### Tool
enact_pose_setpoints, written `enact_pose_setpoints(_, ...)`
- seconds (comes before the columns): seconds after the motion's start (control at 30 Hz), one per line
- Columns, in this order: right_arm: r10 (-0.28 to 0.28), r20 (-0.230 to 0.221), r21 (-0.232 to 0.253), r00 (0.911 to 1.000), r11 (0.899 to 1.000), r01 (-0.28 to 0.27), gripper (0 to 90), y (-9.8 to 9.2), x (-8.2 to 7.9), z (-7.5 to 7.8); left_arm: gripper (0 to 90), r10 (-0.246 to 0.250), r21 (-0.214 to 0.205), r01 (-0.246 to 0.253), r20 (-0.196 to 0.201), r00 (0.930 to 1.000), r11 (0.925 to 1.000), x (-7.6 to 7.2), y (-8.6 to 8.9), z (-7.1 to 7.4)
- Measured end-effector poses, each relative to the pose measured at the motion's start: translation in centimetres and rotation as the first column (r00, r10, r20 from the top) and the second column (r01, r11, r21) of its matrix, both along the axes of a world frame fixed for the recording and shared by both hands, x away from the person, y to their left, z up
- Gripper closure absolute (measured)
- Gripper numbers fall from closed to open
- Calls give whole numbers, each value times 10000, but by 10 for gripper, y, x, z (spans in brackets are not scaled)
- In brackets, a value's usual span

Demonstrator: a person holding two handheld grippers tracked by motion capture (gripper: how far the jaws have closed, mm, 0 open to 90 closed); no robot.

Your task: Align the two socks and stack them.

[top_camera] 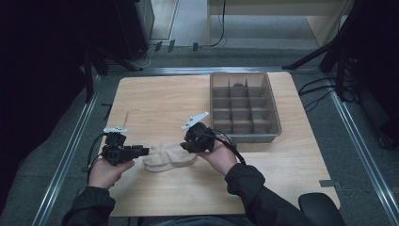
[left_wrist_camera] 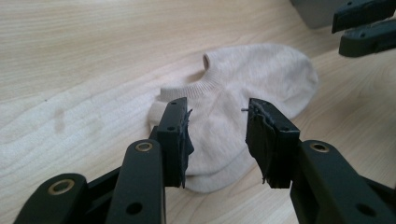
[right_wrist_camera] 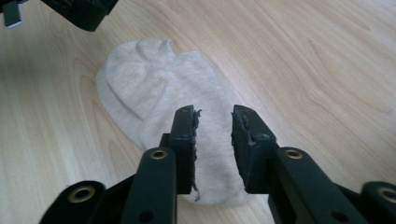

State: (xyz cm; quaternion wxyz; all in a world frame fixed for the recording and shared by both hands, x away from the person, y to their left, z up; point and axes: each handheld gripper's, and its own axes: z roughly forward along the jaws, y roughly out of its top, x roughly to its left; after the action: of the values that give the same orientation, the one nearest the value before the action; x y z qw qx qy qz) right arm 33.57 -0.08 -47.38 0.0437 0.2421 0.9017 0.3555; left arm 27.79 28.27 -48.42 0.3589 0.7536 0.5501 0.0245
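A pair of beige ankle socks (top_camera: 169, 156) lies flat, one on the other, on the wooden table (top_camera: 155, 103) near its front. My left gripper (top_camera: 142, 151) sits at the socks' left end, pointing right. In the left gripper view its jaws (left_wrist_camera: 217, 109) stand apart over the socks (left_wrist_camera: 243, 79) without pinching the fabric. My right gripper (top_camera: 185, 146) is at the socks' right end, pointing left. In the right gripper view its jaws (right_wrist_camera: 213, 114) are also apart above the socks (right_wrist_camera: 154, 84), gripping nothing. Each gripper view shows the other gripper farther off: the right gripper (left_wrist_camera: 364, 28) and the left gripper (right_wrist_camera: 79, 11).
A grey tray (top_camera: 277, 117) divided into several compartments stands at the table's back right, with a small dark object (top_camera: 239, 85) in a far compartment. Bare wood stretches behind and left of the socks. A chair seat (top_camera: 320, 207) sits off the front right corner.
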Motion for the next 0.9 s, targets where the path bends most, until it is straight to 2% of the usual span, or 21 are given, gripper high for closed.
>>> enact_pose_setpoints(0.17, 112, -124, 4, 9999, 9999, -112, 706, 1, -3, -7, 567, -131, 288, 133, -44, 9999, 9995, -3, -5, -10)
enact_pose_setpoints(0.27, 115, -199, 86, 9997, 9999, -113, 692, 4, -8, -21, 566, -89, 398, 94, -131, 9999, 9992, 0, -7, -23)
enact_pose_setpoints(0.3, 115, -199, 86, 9997, 9999, -113, 692, 4, -8, -21, 565, -89, 398, 94, -131, 9999, 9992, 0, -7, -23)
enact_pose_setpoints(0.4, 114, -238, 247, 9997, 9996, -108, 676, 6, -9, -37, 565, -344, 627, 354, -172, 9993, 9974, 3, -12, -35)
enact_pose_setpoints(0.5, 92, -284, 261, 9996, 9996, -85, 652, 7, -10, -43, 564, -467, 720, 479, -182, 9987, 9963, 4, -14, -40)
enact_pose_setpoints(0.53, 82, -198, 277, 9998, 9996, -76, 640, 7, -10, -46, 564, -520, 888, 532, -158, 9985, 9946, 5, -16, -43)
enact_pose_setpoints(0.6, 3, -66, 294, 10000, 9996, -1, 636, 7, -11, -52, 571, -581, 962, 582, -31, 9983, 9937, 7, -16, -45)
enact_pose_setpoints(0.73, -163, -129, 163, 9998, 9997, 166, 642, 9, -11, -64, 614, -698, 1197, 659, 289, 9971, 9906, 9, -15, -48)
enact_pose_setpoints(0.9, -330, -67, 329, 9994, 9989, 332, 641, 13, -11, -66, 616, -629, 1508, 541, 545, 9965, 9871, 14, -12, -48)
